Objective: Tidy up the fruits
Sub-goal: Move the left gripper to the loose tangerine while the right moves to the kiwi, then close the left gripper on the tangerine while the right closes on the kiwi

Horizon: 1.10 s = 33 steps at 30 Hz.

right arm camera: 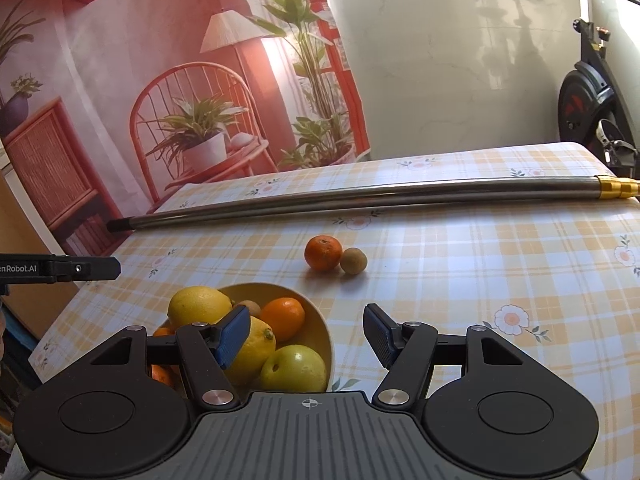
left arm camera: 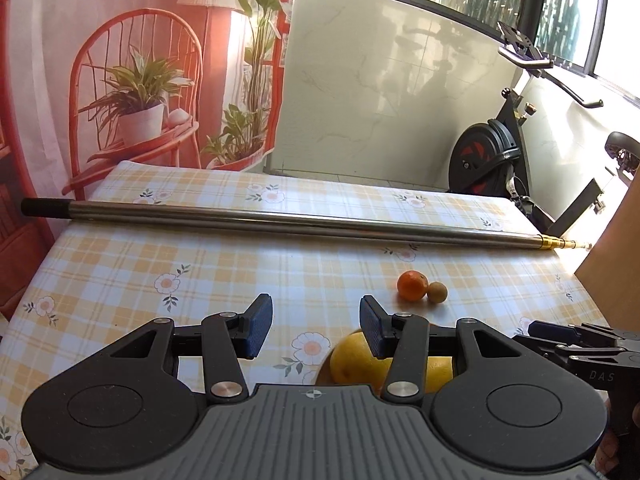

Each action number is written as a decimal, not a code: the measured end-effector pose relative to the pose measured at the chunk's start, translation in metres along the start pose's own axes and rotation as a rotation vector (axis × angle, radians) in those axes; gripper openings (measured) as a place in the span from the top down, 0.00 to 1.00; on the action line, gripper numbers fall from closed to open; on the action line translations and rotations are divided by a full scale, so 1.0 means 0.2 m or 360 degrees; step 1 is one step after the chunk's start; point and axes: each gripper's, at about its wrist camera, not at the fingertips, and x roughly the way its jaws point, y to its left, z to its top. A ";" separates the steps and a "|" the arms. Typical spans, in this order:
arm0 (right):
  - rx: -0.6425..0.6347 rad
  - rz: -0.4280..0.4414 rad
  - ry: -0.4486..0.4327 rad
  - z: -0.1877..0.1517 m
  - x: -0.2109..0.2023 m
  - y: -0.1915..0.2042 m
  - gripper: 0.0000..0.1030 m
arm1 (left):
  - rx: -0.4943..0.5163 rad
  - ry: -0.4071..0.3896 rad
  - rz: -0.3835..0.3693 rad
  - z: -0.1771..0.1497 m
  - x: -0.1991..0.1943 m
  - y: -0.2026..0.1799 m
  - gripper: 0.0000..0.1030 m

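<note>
Checked tablecloth (right arm camera: 460, 280): bowl (right arm camera: 316, 320) nearly full; mandarin (right arm camera: 323, 253), small brown fruit (right arm camera: 353, 261) touching outside. Left gripper (left arm camera: 316, 326), right gripper (right arm camera: 307, 334) spread, empty. Next, likely: reach, pinch mandarin.

Bowl (right arm camera: 320, 322) of fruit, tangerine (right arm camera: 323, 253) beyond

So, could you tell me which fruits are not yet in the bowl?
The small orange and the brownish round fruit touching it, on the tablecloth beyond the bowl.

left gripper (left arm camera: 316, 330): fingers spread, empty | right gripper (right arm camera: 307, 336): fingers spread, empty
</note>
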 end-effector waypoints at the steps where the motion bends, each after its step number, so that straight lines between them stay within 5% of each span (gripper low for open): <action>1: 0.0002 -0.0007 -0.0005 0.01 0.00 -0.01 0.42 | 0.0002 -0.0015 0.0011 0.02 0.00 0.01 0.51; 15: -0.0039 -0.0097 -0.0051 0.12 0.05 -0.09 0.42 | 0.0060 -0.0144 0.0099 0.21 0.01 0.03 0.51; 33: -0.0213 -0.0156 0.0149 0.26 0.47 -0.11 0.47 | 0.0095 -0.0105 0.0033 0.36 0.33 0.02 0.51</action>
